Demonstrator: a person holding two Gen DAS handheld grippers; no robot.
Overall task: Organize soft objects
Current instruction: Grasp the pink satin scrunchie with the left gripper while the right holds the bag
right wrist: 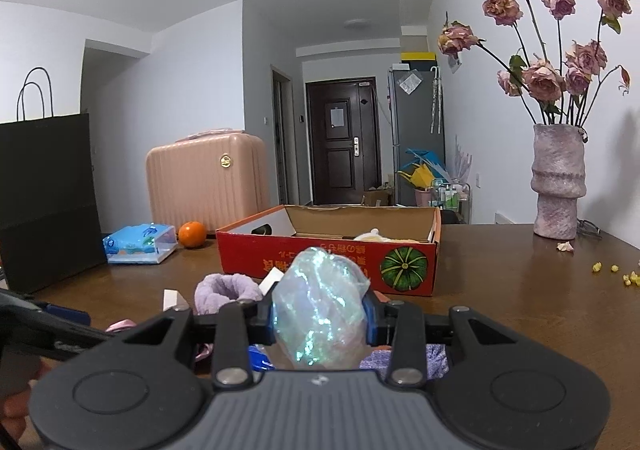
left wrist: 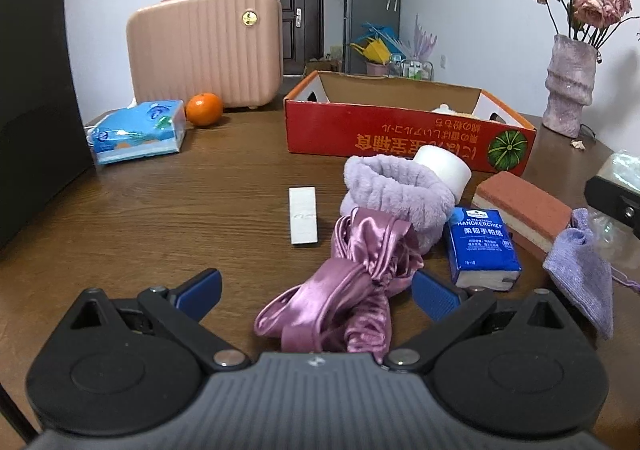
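In the left wrist view, my left gripper stands open low over the table. A crumpled pink satin cloth lies between its fingers, nearer the right pad, and is not pinched. Just beyond lie a fluffy lilac headband, a white roll, a blue handkerchief pack, a red-and-white sponge and a lavender knit pouch. My right gripper is shut on an iridescent crinkly bundle, held above the pile in front of the red cardboard box. A pale plush shows inside the box.
A small white box lies left of the headband. A blue tissue pack, an orange, a pink suitcase and a black paper bag stand at back left. A vase of dried roses is at right.
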